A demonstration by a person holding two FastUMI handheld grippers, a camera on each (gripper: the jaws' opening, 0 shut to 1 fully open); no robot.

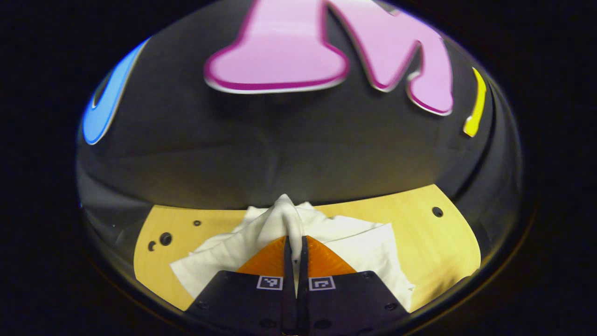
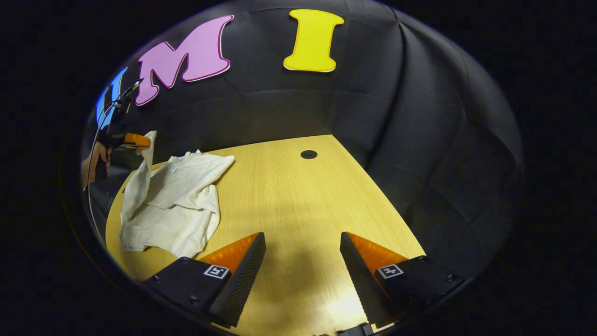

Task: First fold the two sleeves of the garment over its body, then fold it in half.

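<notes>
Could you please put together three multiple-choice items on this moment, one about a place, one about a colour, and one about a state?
1. Where on the table does the garment lie in the right gripper view?
A. towards its left edge
B. at its middle
C. by the round hole

2. What colour is the garment?
A. blue
B. white
C. black

3. How does the right gripper stand?
A. shut on the garment
B. shut on nothing
C. open over bare wood

Answers: 1 A, the cloth lies far left while the hole sits apart. 2 B, it shows white in both views. 3 C, its fingers stand wide apart; it is the left gripper that pinches the cloth.
</notes>
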